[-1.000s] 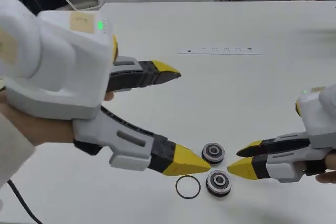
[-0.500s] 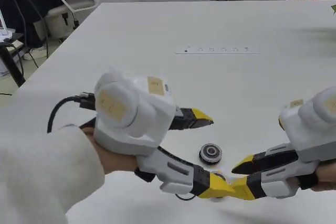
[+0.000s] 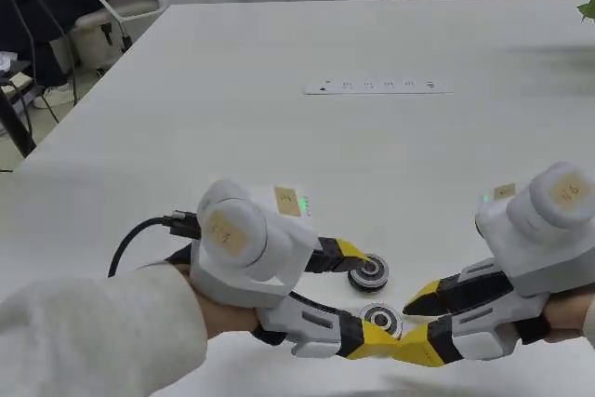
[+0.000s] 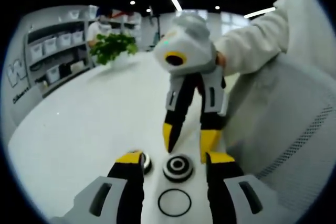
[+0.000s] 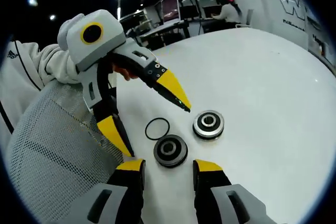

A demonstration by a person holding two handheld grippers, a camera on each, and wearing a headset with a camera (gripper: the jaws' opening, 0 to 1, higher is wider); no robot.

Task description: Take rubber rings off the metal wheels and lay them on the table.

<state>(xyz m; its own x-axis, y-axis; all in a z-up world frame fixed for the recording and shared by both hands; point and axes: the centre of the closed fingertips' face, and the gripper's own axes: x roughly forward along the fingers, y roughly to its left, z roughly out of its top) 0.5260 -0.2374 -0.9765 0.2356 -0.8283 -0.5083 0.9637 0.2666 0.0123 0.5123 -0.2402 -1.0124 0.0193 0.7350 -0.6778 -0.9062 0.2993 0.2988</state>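
**Both grippers open at one wheel, one ring loose beside it**

Two small metal wheels lie flat, just beside each other, on the white worktop [image 3: 279, 137]. The left hand-held gripper [image 4: 174, 157] has its jaws spread wide. The near wheel [image 4: 177, 167] sits between its yellow tips, and as far as its own view shows, neither tip touches it. The right hand-held gripper [image 5: 169, 163] faces it from the opposite side, jaws also apart, with its tips just short of that same wheel. In the head view its lower tip nearly meets the left one's lower tip. The near wheel seems to carry a dark band round its rim, though the wheel shows too small to be sure. The far wheel [image 5: 208, 124] has a paler, silvery rim. A thin black rubber ring [image 5: 157, 128] lies flat on the worktop near both wheels but apart from them, between the jaws of the left hand-held gripper. A white power strip [image 3: 378, 87] lies well apart, farther up the worktop.
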